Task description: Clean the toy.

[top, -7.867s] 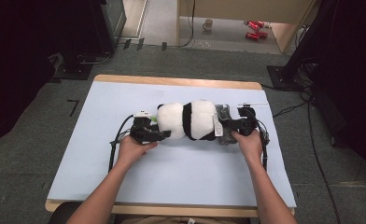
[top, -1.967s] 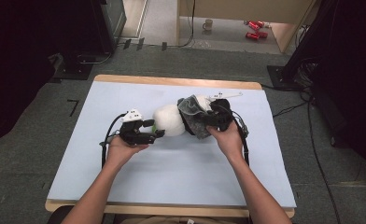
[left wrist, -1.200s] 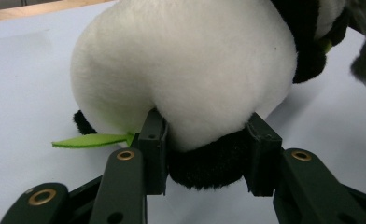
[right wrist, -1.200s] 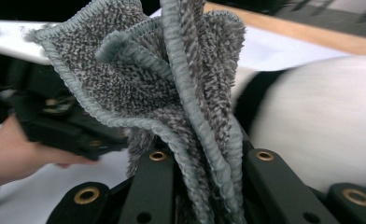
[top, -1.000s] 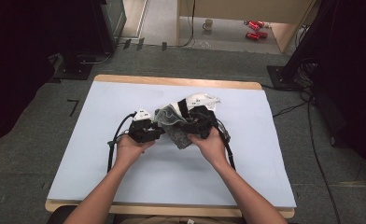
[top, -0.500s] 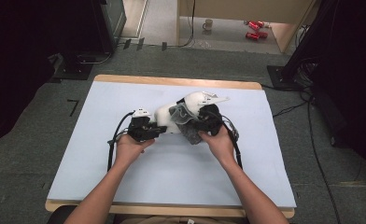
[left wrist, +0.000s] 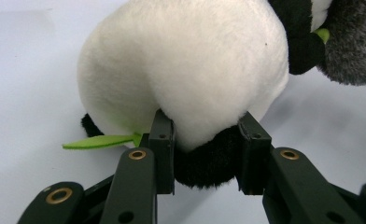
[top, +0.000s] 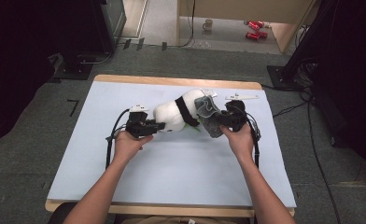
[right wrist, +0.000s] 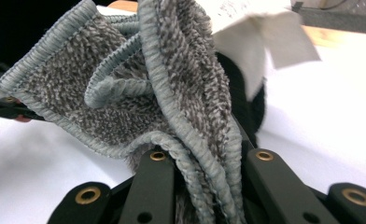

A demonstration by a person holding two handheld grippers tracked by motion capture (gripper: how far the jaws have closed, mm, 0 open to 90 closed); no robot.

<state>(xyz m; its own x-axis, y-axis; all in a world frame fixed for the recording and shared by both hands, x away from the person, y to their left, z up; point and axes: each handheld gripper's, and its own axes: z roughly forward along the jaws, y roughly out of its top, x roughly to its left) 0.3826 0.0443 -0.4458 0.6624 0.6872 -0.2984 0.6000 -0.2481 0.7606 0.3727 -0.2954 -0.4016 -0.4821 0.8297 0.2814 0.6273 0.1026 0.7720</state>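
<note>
A black-and-white plush panda (top: 174, 112) lies across the middle of the pale blue table (top: 172, 163). My left gripper (top: 160, 126) holds its near left end; the jaws have just been closing and now pinch a black furry part under the white body (left wrist: 186, 70). A green felt leaf (left wrist: 97, 141) sticks out beside the left jaw. My right gripper (top: 223, 120) is shut on a grey knitted cloth (top: 209, 119), whose folded hems (right wrist: 125, 93) run down between the jaws of that gripper (right wrist: 204, 158). A white tag (right wrist: 265, 42) hangs behind the cloth.
A white strip (top: 242, 97) lies on the table behind my right gripper. Cables trail from both grippers toward the front. On the floor beyond the table stand a mug (top: 208, 23) and red cans (top: 252, 28). Dark equipment flanks both sides.
My right hand has moved to the right with the grey cloth in its grip, drawing it off the panda. More of the white body shows. The left hand has stayed put.
</note>
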